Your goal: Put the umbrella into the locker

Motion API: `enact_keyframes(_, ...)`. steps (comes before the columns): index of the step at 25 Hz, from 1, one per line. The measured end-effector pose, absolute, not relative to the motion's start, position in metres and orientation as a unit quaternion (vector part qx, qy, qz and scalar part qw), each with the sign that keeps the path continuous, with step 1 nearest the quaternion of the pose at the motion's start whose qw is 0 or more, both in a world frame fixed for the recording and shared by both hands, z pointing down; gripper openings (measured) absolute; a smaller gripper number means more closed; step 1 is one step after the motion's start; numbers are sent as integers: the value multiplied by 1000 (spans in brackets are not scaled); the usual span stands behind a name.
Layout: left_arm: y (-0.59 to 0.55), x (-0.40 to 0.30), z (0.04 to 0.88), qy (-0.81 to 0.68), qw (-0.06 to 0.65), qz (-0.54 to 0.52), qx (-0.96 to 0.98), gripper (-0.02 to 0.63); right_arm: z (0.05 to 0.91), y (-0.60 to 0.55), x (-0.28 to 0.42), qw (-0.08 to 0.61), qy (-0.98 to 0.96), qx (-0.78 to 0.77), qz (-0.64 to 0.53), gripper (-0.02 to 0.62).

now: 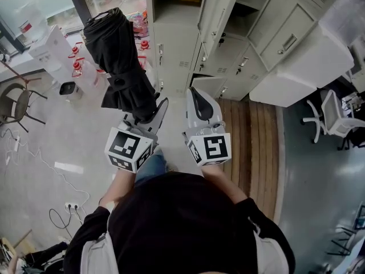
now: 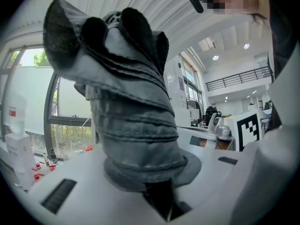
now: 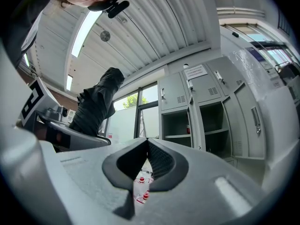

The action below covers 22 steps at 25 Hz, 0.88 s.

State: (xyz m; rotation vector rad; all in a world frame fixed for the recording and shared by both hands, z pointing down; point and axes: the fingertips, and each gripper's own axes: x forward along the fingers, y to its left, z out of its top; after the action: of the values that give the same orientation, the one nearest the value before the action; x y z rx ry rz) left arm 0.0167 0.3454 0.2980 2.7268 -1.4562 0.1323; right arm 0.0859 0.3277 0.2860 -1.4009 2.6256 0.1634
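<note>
A black folded umbrella (image 1: 117, 61) sticks up and forward from my left gripper (image 1: 149, 110), which is shut on its lower end. In the left gripper view the umbrella (image 2: 126, 102) fills the middle and hides the jaws of the left gripper (image 2: 159, 191). My right gripper (image 1: 194, 93) is beside it on the right, shut with nothing held; its tips (image 3: 146, 142) meet. Grey lockers (image 1: 177, 33) stand ahead, some with doors open. An open locker compartment with shelves (image 3: 176, 123) faces the right gripper, and the umbrella (image 3: 96, 104) shows at the left.
An open locker door (image 1: 219, 7) swings out ahead on the right. A dark chair (image 1: 17, 104) stands at the left, a white office chair (image 1: 333, 116) at the right. Red-and-white items (image 1: 77, 64) sit on the floor by the window. Wooden strips (image 1: 251, 136) cover the floor before the lockers.
</note>
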Motion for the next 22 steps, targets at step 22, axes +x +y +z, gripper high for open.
enact_keyframes(22, 159, 1, 316, -403, 15, 67, 912, 84, 295, 136, 56, 70, 853, -515, 56, 3)
